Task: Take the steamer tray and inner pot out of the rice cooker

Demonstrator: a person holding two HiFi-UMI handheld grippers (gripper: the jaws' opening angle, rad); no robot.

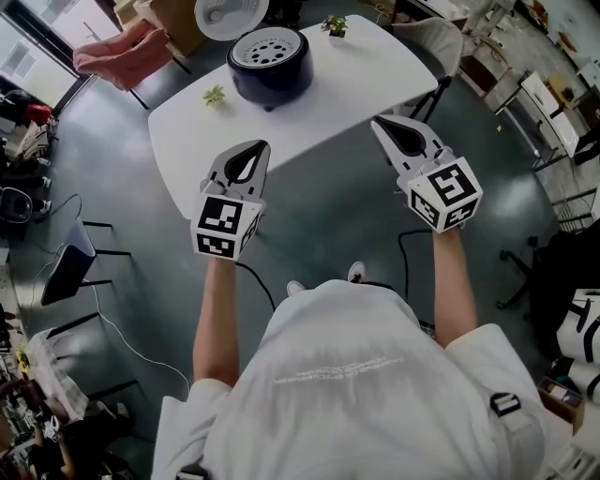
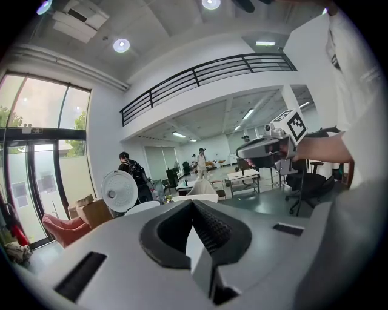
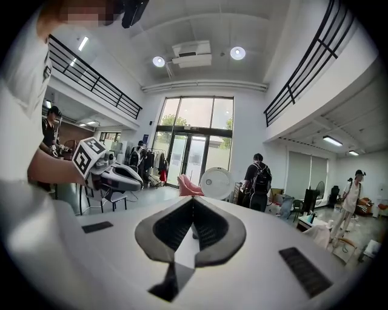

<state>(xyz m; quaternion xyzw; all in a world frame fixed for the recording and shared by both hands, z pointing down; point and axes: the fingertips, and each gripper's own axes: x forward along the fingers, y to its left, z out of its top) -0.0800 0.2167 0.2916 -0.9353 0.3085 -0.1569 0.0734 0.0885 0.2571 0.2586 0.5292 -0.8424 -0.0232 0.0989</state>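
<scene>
One rice cooker (image 1: 270, 70) with one steamer tray (image 1: 269, 47) in it, and two empty grippers held short of the table (image 1: 375, 66).

The cooker stands upright toward the far side of the white table. It is round, so it has no long axis. Its white lid (image 1: 231, 16) is swung up at the far edge, and the perforated tray lies flat in its mouth, holes facing up. The inner pot cannot be seen beneath the tray. Two small potted plants share the tabletop, one (image 1: 215, 96) left of the cooker and one (image 1: 336, 26) to its right, farther back. The left gripper (image 1: 258, 146) and right gripper (image 1: 379, 122) hover at the table's near edge, well apart from the cooker, each with jaws pressed together on nothing.
</scene>
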